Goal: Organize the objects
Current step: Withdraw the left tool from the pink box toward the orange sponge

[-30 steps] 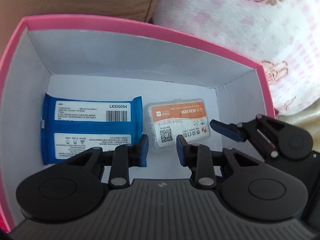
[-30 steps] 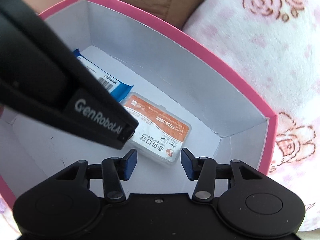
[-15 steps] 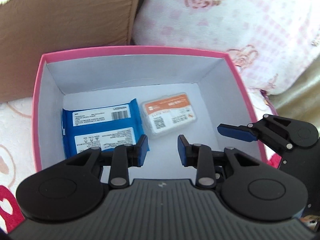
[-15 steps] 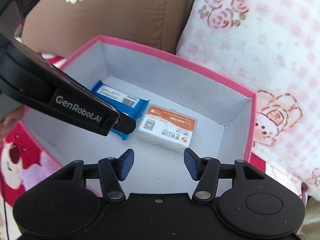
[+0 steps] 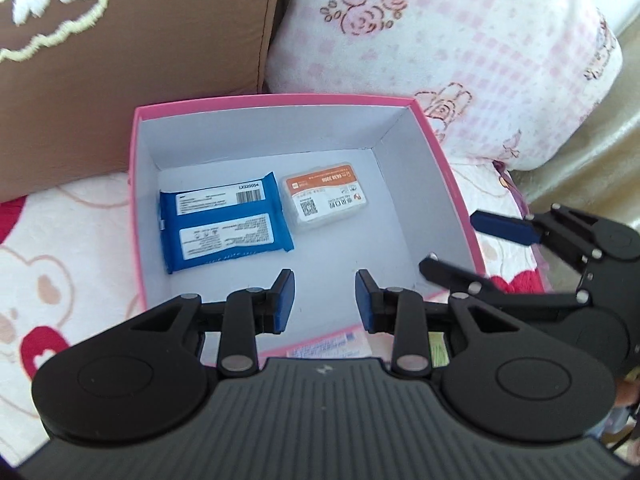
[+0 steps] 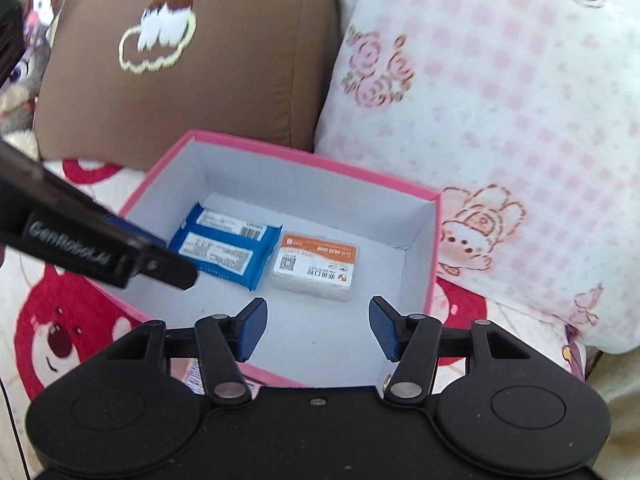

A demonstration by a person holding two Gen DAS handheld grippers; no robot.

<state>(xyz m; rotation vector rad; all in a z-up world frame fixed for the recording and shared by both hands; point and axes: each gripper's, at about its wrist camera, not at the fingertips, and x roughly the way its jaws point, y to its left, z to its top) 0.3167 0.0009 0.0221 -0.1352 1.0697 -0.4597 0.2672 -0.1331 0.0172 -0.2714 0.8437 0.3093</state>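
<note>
You're holding the left gripper (image 5: 325, 300) with its jaws parted, nothing between them; same for your right gripper (image 6: 318, 330), jaws gaping wider and empty. Both are hanging over the near end of the pink box (image 5: 256, 101). Inside, toward the far wall, the blue wipes pack (image 5: 224, 222) is lying flat at left, the orange-labelled case (image 5: 324, 197) just beside it on the right. The box is sitting before a brown cushion (image 6: 192, 60) and a pink pillow (image 6: 500, 80).

The box (image 5: 460, 184) is made of matt card, pink outside and white within. The blue pack (image 5: 224, 226) is wrapped in glossy film; the case (image 5: 324, 202) is of clear plastic. The brown pillow (image 6: 192, 80) is smooth cloth, the pink one (image 6: 500, 100) fleecy.
</note>
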